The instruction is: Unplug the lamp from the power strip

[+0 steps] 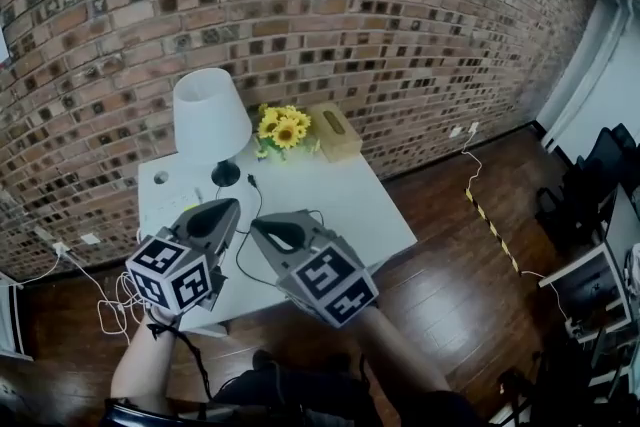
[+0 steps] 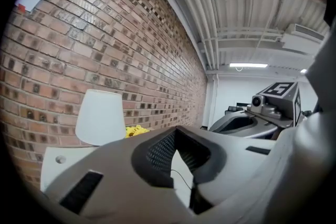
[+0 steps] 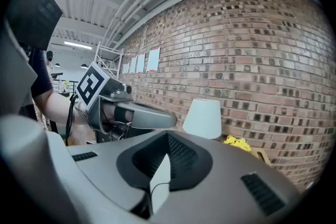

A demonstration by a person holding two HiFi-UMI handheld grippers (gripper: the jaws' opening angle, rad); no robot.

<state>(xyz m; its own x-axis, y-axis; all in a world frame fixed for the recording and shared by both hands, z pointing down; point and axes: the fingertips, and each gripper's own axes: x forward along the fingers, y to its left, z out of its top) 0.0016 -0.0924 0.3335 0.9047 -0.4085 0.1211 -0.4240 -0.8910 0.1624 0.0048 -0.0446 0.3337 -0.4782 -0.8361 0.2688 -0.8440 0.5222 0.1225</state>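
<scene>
We hold left gripper (image 1: 232, 206) over near edge of white square table (image 1: 350, 200), jaws closed, empty. Beyond it, white-shaded lamp with black base (image 1: 211, 118) stands on table's far left corner, thin black cord (image 1: 252, 183) trailing toward us. Our right gripper (image 1: 258, 225) just beside left one, jaws closed, empty. Yellow sunflowers (image 1: 283, 127) and tan tissue box (image 1: 335, 131) right of lamp.

The grey plastic left gripper (image 1: 226, 208) and the matching grey right gripper (image 1: 262, 226) are held side by side, their tips near each other. Both point forward and slightly downward. Each pair of jaws is pressed together, with nothing between them. Behind the jaws, the left forearm (image 1: 138, 367) and right forearm (image 1: 400, 355) reach back.
</scene>
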